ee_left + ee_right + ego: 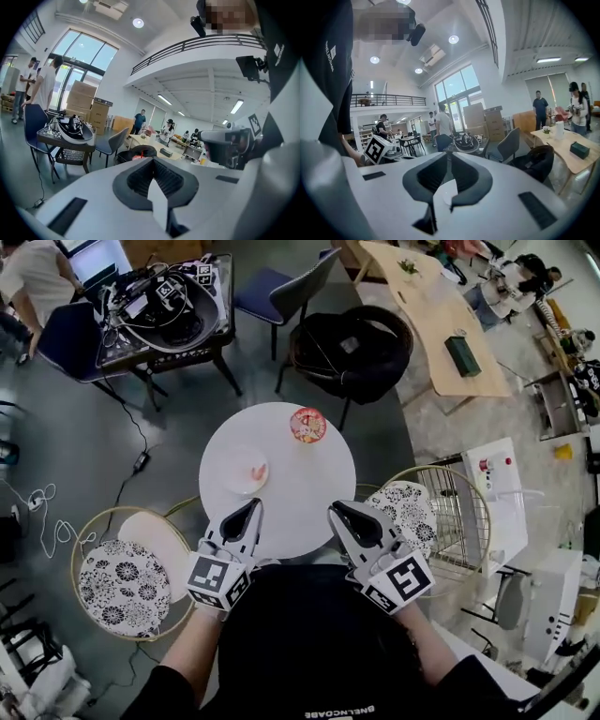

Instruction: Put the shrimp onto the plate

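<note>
**Both claws closed and empty at the tabletop's near edge**

Nearest, over the person's black shirt, two hands hold the left claw (252,508) and right claw (338,511) side by side. The marker cubes face the camera and the tips angle inward over the round white tabletop (309,486). Only the head view shows the pink shrimp (259,472): it lies on the small white plate (241,486), well apart from a red-printed round cup (307,425). The gripper views look level across the room instead. Each claw's ribbed dark pads (140,180) are drawn together, with nothing between them.
</note>
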Tool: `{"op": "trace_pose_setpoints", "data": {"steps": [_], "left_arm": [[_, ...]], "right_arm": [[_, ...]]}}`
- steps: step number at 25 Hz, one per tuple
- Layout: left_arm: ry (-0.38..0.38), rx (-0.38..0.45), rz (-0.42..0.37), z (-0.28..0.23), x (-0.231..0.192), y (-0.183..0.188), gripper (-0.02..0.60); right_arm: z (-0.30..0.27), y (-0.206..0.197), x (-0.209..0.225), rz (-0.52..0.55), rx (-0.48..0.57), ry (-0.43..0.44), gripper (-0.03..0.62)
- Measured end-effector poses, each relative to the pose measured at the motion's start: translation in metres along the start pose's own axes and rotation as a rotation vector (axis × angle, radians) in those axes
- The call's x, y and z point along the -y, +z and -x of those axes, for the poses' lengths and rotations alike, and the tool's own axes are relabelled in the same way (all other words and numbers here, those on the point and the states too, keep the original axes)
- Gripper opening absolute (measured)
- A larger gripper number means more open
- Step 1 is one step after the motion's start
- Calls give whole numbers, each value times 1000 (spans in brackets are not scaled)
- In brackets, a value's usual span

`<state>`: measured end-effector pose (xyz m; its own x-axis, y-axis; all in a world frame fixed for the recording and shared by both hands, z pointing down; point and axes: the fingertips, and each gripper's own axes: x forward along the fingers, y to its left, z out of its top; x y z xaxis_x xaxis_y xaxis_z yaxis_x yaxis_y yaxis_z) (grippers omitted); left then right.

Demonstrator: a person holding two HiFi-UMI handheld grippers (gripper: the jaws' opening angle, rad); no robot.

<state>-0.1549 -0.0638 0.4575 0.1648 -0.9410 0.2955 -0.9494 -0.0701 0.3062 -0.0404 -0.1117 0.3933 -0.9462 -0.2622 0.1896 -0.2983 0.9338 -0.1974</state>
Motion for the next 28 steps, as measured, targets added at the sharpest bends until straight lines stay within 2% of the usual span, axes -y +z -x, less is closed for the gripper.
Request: {"op": "trace_pose_setpoints", "data": {"steps": [6, 13, 24, 28], "left_arm": [[10, 64, 17, 25, 15, 28, 5], [6, 134, -44, 47, 27, 54, 5], [35, 157, -100, 70, 36, 66, 5], [54, 160, -80, 74, 31, 67, 5]], "right_arm": [[-16, 10, -17, 10, 30, 84, 38], [-32, 12, -39, 22, 46, 170, 38], [-43, 15, -69, 21, 30, 267, 37], [-45, 13, -74, 39, 19, 277, 36]]}}
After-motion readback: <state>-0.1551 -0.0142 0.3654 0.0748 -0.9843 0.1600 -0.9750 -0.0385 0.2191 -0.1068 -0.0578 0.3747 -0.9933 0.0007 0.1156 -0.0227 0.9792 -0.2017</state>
